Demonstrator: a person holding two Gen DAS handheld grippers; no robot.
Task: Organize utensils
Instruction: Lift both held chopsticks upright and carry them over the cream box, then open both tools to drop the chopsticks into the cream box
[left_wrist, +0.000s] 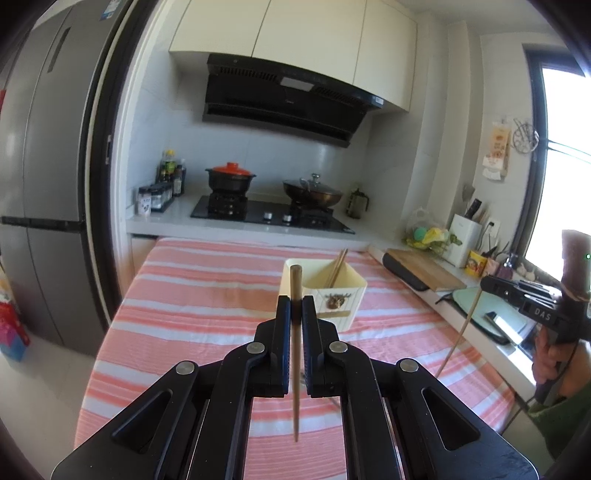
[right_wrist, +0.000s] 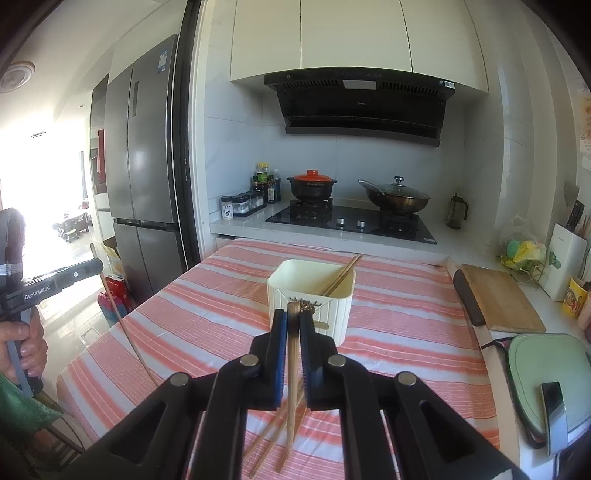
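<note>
Striped tablecloth (right_wrist: 406, 314) bears one holder (right_wrist: 310, 295); both jaws each clench one chopstick (left_wrist: 295, 332).

Wood, plastic and cloth under my tongs

My matt black plastic left gripper (left_wrist: 296, 306) pinches a smooth wooden chopstick (left_wrist: 296, 354); the ribbed cream plastic holder (right_wrist: 312, 295) stands on soft striped cloth (right_wrist: 406, 314), near a glossy steel fridge (right_wrist: 147, 155).

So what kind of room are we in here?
A home kitchen, most likely. A gas hob with a lidded pot and wok sits under a black range hood, a tall grey fridge stands left, and a wooden cutting board lies on the counter.
</note>
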